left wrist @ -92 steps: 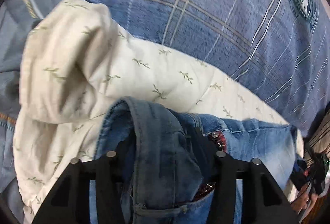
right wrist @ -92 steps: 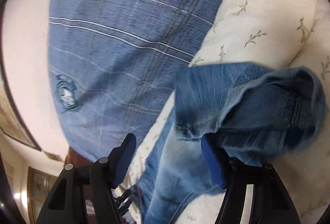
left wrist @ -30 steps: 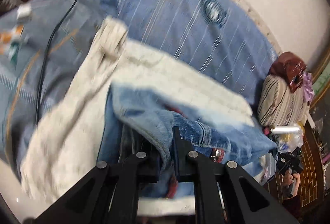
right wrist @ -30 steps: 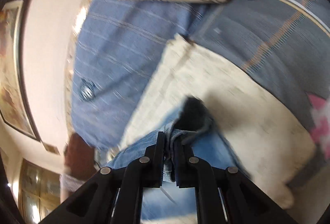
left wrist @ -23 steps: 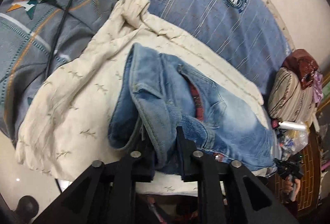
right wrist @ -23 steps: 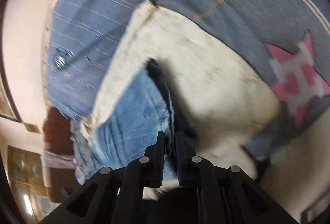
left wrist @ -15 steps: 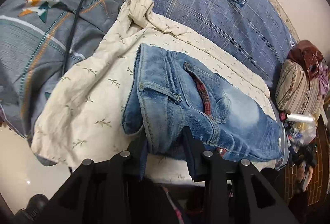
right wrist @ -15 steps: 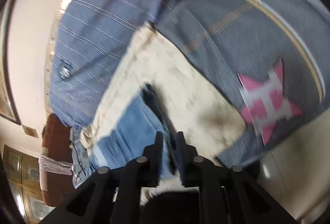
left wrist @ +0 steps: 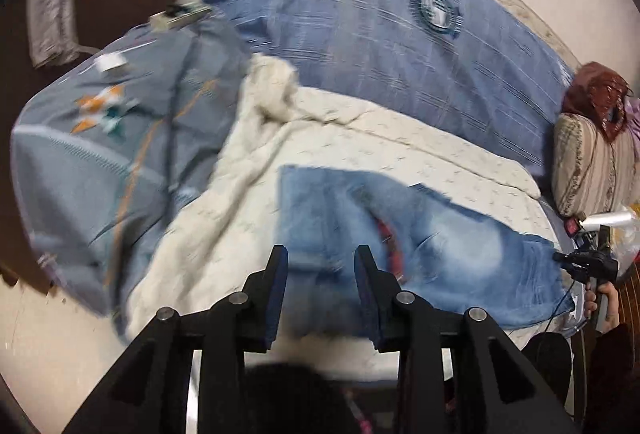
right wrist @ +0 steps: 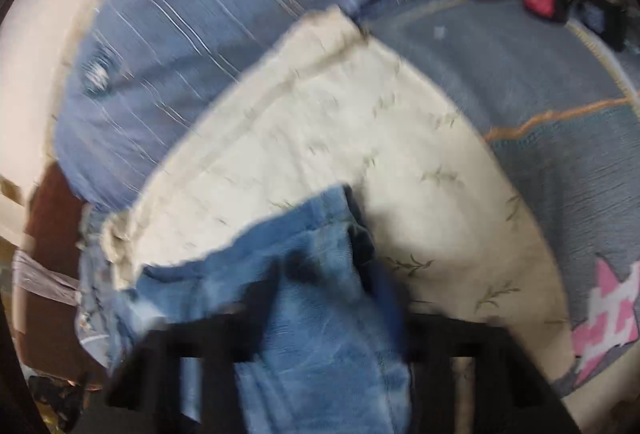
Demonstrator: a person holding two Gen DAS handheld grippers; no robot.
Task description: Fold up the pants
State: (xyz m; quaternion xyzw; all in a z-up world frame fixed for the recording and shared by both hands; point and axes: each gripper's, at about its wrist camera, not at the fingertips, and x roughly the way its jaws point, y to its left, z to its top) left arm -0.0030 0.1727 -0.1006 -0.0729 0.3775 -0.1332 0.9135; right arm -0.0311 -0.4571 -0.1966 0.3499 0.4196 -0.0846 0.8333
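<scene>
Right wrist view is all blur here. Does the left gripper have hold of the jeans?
Observer: No. The left gripper is open and grips nothing. The jeans lie spread on the cream quilt beyond it.
Operator: Which face of the jeans is up?
Observer: It's blurred, but a red strip shows on the top face.
Operator: Anything lying beside the quilt on that side?
Observer: A dark cable runs across the grey cover next to it.
</scene>
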